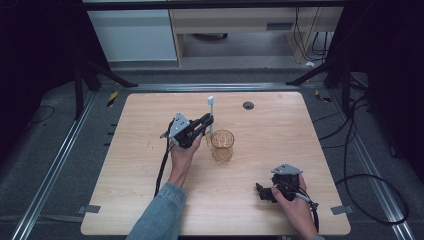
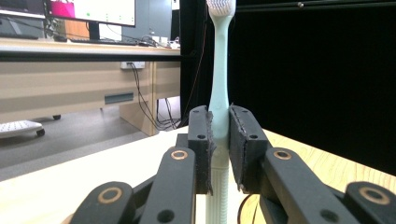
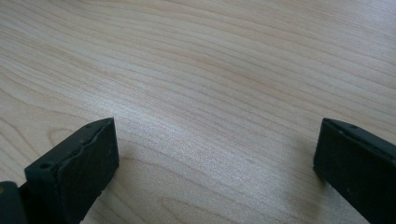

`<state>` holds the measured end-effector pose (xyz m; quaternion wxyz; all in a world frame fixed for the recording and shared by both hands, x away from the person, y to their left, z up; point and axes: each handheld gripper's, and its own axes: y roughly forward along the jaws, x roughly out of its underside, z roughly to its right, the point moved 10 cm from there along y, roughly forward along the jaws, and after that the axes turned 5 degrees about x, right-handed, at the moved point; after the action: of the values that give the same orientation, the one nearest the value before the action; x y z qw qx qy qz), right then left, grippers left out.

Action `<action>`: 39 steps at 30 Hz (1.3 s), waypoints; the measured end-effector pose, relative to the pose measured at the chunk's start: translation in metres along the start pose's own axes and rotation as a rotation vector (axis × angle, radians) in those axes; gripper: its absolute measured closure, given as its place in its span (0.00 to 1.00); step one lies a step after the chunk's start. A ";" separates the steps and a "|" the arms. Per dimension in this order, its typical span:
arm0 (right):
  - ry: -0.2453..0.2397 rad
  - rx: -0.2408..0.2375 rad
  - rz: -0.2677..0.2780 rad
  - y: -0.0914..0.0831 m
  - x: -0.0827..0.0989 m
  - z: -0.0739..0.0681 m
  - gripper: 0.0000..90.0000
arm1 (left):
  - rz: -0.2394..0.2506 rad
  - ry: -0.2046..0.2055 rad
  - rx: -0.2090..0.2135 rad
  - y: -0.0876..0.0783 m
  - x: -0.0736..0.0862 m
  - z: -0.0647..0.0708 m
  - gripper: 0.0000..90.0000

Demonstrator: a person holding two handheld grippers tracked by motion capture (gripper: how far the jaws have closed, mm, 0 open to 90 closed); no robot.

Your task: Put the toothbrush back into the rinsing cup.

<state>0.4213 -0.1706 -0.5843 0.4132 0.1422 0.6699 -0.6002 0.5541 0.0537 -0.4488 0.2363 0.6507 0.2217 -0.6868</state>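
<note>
The left hand-held gripper [image 1: 209, 120] clamps an upright toothbrush [image 1: 210, 107]; the glass cup [image 1: 222, 145] stands just at its 5 o'clock. The right hand-held gripper [image 1: 261, 191] gapes empty.

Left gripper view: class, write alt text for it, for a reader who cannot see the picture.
Two black jaws of the left gripper clamp a pale green toothbrush upright by its handle, white bristles at the top edge. Below lies a light wooden table; behind stand a desk with monitors and a dark backdrop.

L gripper [image 1: 209, 121] clamped, held upright; R gripper [image 1: 262, 192] jaws wide apart.
</note>
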 end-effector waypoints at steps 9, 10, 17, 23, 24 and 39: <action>0.000 0.001 0.001 0.000 0.000 0.000 0.00 | -0.011 -0.008 -0.007 0.000 0.010 -0.001 0.87; 0.000 0.001 0.000 0.000 0.000 0.000 0.00 | -0.013 -0.008 -0.007 0.000 0.011 -0.001 0.87; 0.000 0.001 0.000 0.000 0.000 0.000 0.00 | -0.018 -0.009 -0.013 -0.003 0.017 0.000 0.87; 0.000 0.001 0.000 0.000 0.000 0.000 0.00 | -0.018 -0.003 -0.016 -0.004 0.019 0.002 0.87; 0.000 0.001 0.000 0.000 0.000 0.000 0.00 | -0.017 -0.003 -0.015 -0.004 0.019 0.002 0.87; 0.001 0.000 0.000 0.000 0.000 0.000 0.00 | -0.029 0.009 -0.025 -0.009 0.028 0.004 0.87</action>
<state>0.4212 -0.1706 -0.5844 0.4126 0.1425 0.6701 -0.6003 0.5439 0.0570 -0.4763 0.2335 0.6476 0.2406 -0.6842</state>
